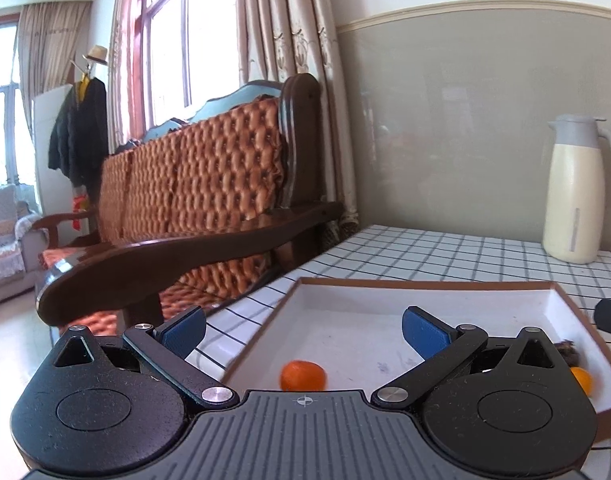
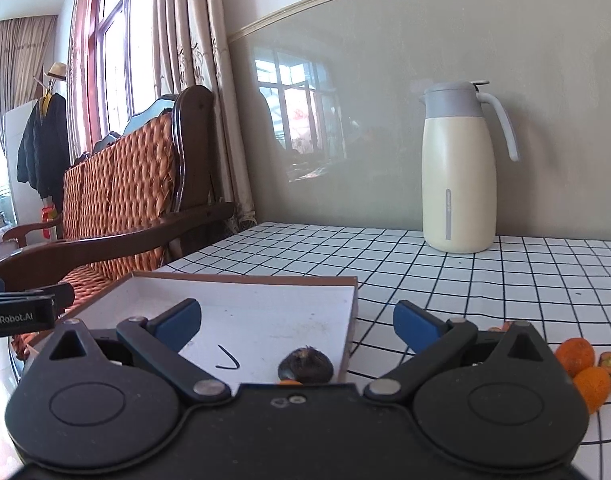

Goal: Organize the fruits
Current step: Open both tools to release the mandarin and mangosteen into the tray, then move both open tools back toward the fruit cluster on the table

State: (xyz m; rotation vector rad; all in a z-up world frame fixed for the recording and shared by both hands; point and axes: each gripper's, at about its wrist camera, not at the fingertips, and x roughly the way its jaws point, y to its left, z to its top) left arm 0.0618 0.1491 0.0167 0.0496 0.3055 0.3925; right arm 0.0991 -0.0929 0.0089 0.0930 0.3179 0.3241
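covering the table, a white cloth with a black grid (image 2: 445, 276) bears a tall cream thermos jug with a grey lid (image 2: 459, 168) and a shallow white cardboard tray with a brown rim (image 1: 425, 282). both the left gripper (image 1: 305, 330) and the right gripper (image 2: 297, 320) gape wide, holding nothing. one small orange mandarin (image 1: 303, 376) lies inside the tray near a dark wrinkled fruit (image 2: 305, 366); two more orange mandarins (image 2: 575, 356) sit on the cloth right of the tray.

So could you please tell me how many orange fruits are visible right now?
4. Two lie in the white tray: one near the front, one half hidden at its right side. Two rest on the checked cloth right of the tray. Others may be hidden.
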